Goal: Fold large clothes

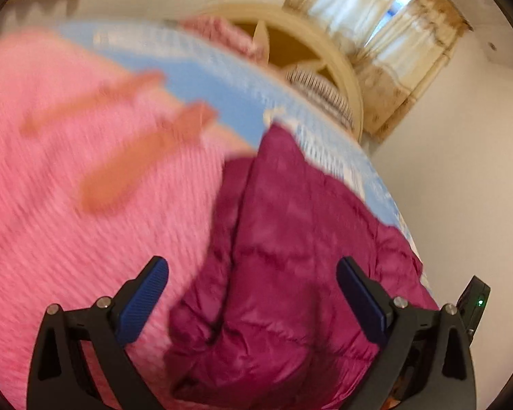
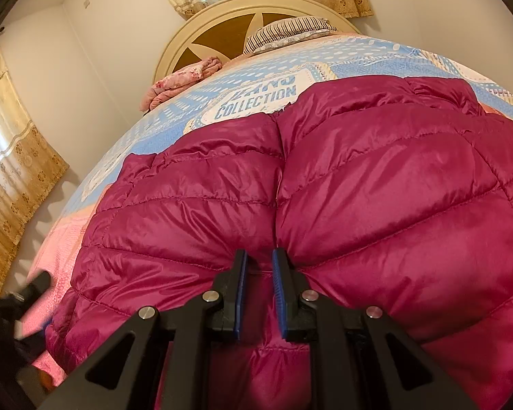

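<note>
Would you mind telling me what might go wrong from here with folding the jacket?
1. The right gripper pinches only a narrow pucker of the jacket; the slick, puffy fabric may slip out when pulled.
2. The left gripper is open and holds nothing, so a one-sided pull could drag the jacket askew across the bedspread.
3. The left view is motion-blurred; a fast grab there might catch the pink blanket beside the jacket.
</note>
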`<state>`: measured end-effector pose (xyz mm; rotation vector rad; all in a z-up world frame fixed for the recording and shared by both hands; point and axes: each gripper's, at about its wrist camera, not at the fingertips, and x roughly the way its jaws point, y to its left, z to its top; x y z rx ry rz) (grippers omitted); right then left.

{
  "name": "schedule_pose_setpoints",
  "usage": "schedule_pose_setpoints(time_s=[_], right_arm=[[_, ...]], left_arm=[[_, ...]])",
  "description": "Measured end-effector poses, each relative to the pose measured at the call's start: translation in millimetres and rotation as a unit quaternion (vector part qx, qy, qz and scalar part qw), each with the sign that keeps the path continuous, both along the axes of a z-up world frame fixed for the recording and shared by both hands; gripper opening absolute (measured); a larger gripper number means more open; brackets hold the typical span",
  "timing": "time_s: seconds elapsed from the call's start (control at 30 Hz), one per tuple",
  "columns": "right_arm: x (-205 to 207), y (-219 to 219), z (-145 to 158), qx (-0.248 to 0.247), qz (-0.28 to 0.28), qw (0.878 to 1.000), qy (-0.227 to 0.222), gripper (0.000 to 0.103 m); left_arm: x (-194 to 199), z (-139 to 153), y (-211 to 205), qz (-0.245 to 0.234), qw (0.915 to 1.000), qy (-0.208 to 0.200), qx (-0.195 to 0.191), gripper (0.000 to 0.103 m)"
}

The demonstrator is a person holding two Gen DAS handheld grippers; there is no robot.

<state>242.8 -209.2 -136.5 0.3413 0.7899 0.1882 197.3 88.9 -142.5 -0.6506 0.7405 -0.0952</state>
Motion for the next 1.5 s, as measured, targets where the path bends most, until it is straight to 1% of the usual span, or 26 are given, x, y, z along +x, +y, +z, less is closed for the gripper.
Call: schedule_pose_setpoints(time_s=[0.03,0.1,0.17,0.23,0.27,0.3,0.33,0.4,0.43,0.5,0.67,0.73,0.77,0.83,0.9,0.97,1.03,1.1,1.13,1.2,1.27,1.3,1.37,1.4,1.47,1.5], right_arm=[[0.0,0.0,-0.1,0.0,0.0,1.0,0.0,0.014],[-1.1,-0.6,-0.3,0.002,0.0,1.0,0.0,0.014],[-1.1,-1.3,-0.7,0.003,0.0,1.0,0.0,0.014],[-1.1,-3.2,-1.5,0.011,0.0,1.0,0.001,0.014],[-1.0,-4.3,-1.9,0.016,0.0,1.0,0.002,0.014],[-0.8,-4.8,-2.7,0.019,0.0,1.0,0.003,0.014],[-0.7,-4.9,-3.1,0.021,0.0,1.0,0.004,0.014],[-0.6,-4.0,-3.4,0.021,-0.001,1.0,0.006,0.014],[-0.6,-4.0,-3.6,0.022,-0.001,1.0,0.007,0.014],[0.1,-4.2,-4.5,0.026,-0.002,1.0,0.01,0.014],[-4.7,1.6,-3.5,0.057,-0.019,0.997,0.04,0.014],[-11.8,13.5,-2.3,0.085,-0.014,0.995,0.056,0.014],[-16.1,21.2,-2.8,0.107,-0.007,0.992,0.063,0.014],[-22.7,36.6,-4.2,0.148,0.01,0.986,0.074,0.014],[-29.2,60.8,-7.1,0.202,0.035,0.975,0.091,0.014],[-32.1,85.9,-9.9,0.244,0.068,0.962,0.106,0.014],[-31.8,101.9,-11.5,0.263,0.095,0.953,0.117,0.014],[-30.7,106.0,-5.9,0.256,0.112,0.952,0.12,0.014],[-31.6,102.5,-1.6,0.254,0.111,0.953,0.118,0.014],[-39.8,81.7,16.5,0.263,0.107,0.955,0.083,0.014],[-51.9,54.0,37.2,0.236,0.088,0.967,0.039,0.014],[-58.5,37.8,45.4,0.221,0.072,0.972,0.023,0.014],[-72.8,-1.9,56.0,0.21,0.031,0.977,-0.001,0.014],[-78.1,-17.2,58.0,0.208,0.016,0.978,-0.007,0.014],[-91.0,-54.6,59.8,0.199,-0.02,0.98,-0.013,0.014],[-96.0,-67.1,59.4,0.196,-0.032,0.98,-0.014,0.014]], left_arm=[[2.6,-4.7,-2.3,-0.004,0.9999,0.003,-0.009,0.103],[2.7,0.0,-13.3,-0.008,0.9998,-0.013,0.014,0.103],[16.7,1.6,-22.0,-0.042,0.999,-0.01,-0.014,0.103],[26.4,2.4,-25.3,-0.047,0.9979,-0.014,-0.042,0.102],[30.2,2.6,-28.8,-0.048,0.9979,-0.014,-0.042,0.092],[32.9,2.8,-31.3,-0.049,0.9978,-0.012,-0.042,0.075],[34.7,3.2,-31.8,-0.048,0.9977,-0.01,-0.047,0.067],[33.3,4.7,-28.0,-0.05,0.9962,-0.017,-0.069,0.036],[33.3,7.9,-28.7,-0.062,0.9949,-0.028,-0.074,0.031],[30.8,20.3,-32.6,-0.082,0.9933,-0.047,-0.065,0.021],[21.3,61.1,-45.6,-0.133,0.9857,-0.092,-0.046,0.017],[16.0,78.2,-47.9,-0.15,0.9825,-0.105,-0.033,0.017],[11.7,88.5,-49.0,-0.16,0.9806,-0.111,-0.019,0.017],[5.9,104.9,-51.8,-0.169,0.978,-0.12,0.029,0.017],[-1.7,121.3,-49.3,-0.172,0.9745,-0.122,0.077,0.017],[-2.7,127.8,-48.5,-0.173,0.9715,-0.113,0.116,0.018],[-5.2,133.8,-50.9,-0.172,0.9654,-0.115,0.158,0.018],[-14.4,136.5,-54.5,-0.177,0.9585,-0.13,0.182,0.018],[-18.1,137.9,-55.4,-0.181,0.9566,-0.137,0.183,0.018],[-21.9,143.4,-68.2,-0.188,0.9498,-0.149,0.201,0.018],[-19.1,141.4,-85.9,-0.195,0.9415,-0.154,0.227,0.018],[-19.9,140.1,-99.7,-0.206,0.9361,-0.157,0.238,0.018],[-22.8,133.7,-118.6,-0.225,0.9274,-0.16,0.252,0.018],[-23.8,127.9,-135.3,-0.237,0.9198,-0.16,0.269,0.018],[-26.0,117.6,-155.8,-0.254,0.9099,-0.157,0.288,0.018],[-27.5,108.1,-171.4,-0.268,0.9027,-0.154,0.3,0.018]])
